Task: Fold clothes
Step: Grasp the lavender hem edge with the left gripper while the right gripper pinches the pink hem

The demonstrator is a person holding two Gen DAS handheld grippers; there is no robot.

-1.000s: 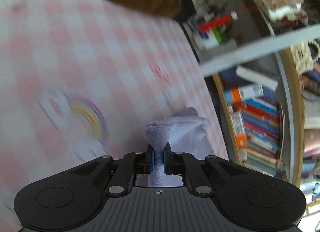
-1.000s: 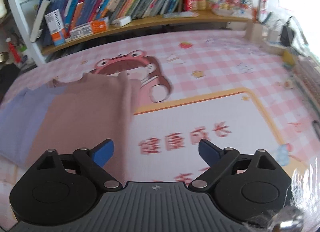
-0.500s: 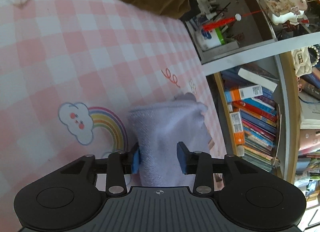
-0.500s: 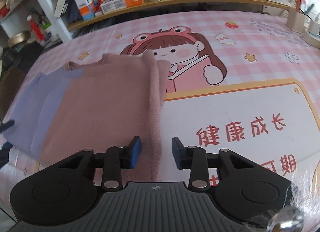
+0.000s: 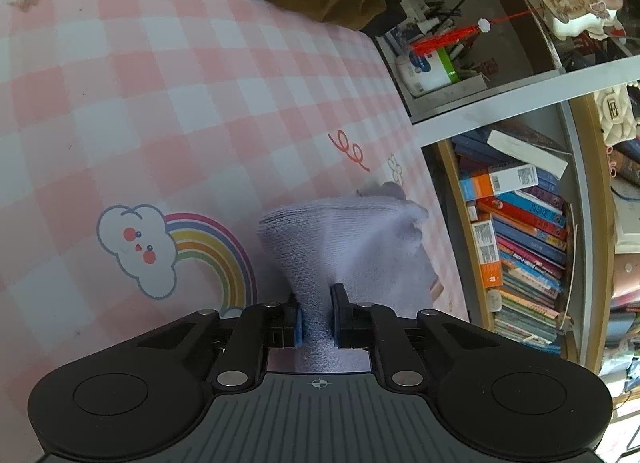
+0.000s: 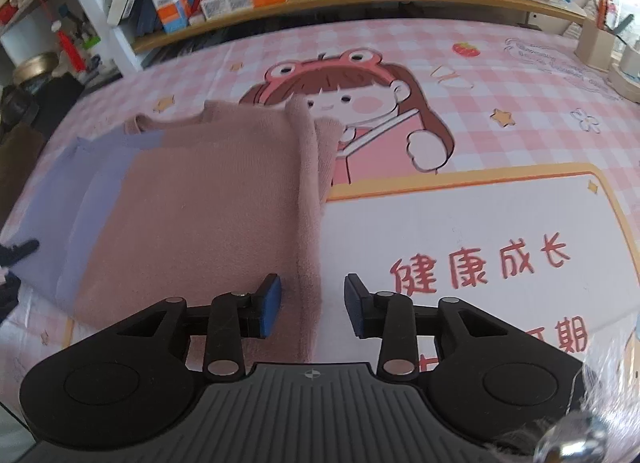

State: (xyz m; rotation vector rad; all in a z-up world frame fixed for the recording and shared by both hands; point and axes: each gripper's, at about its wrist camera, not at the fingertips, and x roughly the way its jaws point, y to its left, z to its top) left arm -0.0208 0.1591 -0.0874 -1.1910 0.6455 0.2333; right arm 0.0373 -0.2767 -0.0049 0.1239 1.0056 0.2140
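On the pink checked mat (image 5: 168, 111), your left gripper (image 5: 316, 315) is closing, and its blue pads already pinch a bunched fold of the lavender part of the garment (image 5: 340, 247). That cloth rises in a soft hump just ahead of the fingers, beside the printed cloud and rainbow (image 5: 172, 251), near the mat's edge where the bookshelf (image 5: 520, 231) stands behind.

Across the mat, your right gripper (image 6: 312, 303) points down at the folded garment's right edge. Its jaws are opening and stand apart; the thick rolled edge of the pink sweater (image 6: 216, 215) lies between the two blue pads without either one pressing on it. The sweater lies flat, pink over most of its width, with a lavender band (image 6: 80, 199) along its left side. Its far right corner overlaps the cartoon girl in the frog hat (image 6: 360, 103) printed on the mat, and the red characters (image 6: 480, 267) lie bare to the right of the cloth.
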